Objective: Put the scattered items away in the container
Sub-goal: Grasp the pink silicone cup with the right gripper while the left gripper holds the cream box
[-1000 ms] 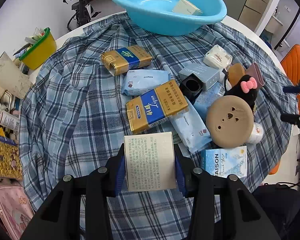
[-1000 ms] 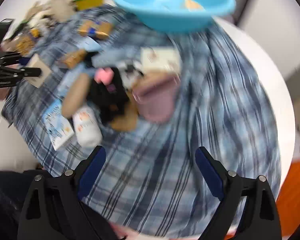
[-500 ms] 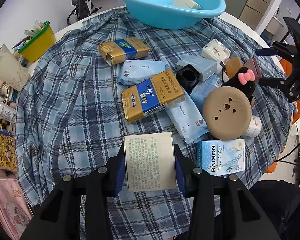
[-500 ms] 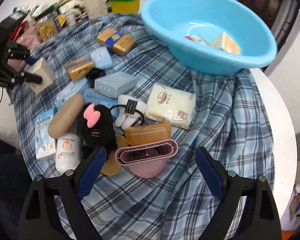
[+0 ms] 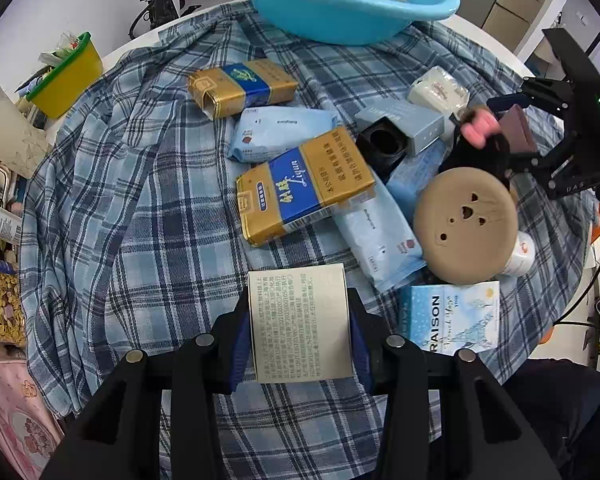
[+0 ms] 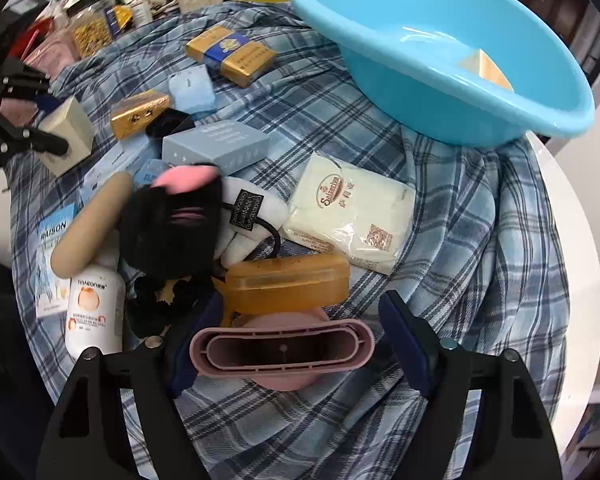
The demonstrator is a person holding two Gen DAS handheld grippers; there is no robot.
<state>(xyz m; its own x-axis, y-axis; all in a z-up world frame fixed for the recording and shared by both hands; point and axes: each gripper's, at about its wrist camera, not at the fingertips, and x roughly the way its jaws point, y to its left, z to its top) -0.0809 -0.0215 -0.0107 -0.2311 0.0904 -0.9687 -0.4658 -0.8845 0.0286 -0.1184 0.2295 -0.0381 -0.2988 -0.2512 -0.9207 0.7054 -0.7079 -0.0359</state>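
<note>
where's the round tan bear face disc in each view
Left wrist view: the round tan disc with a bear face lies right of centre, face up, above the RAISON box.
Right wrist view: the same disc shows edge-on at left, leaning beside the black plush toy.
Shared landmark: the light blue plastic basin, at the top of both.

A light-blue basin [image 6: 452,68] sits on blue-and-white plaid cloth [image 5: 148,184]; gold-and-blue packs [image 5: 304,186], a pink case [image 6: 282,348], an amber box [image 6: 288,282].
</note>
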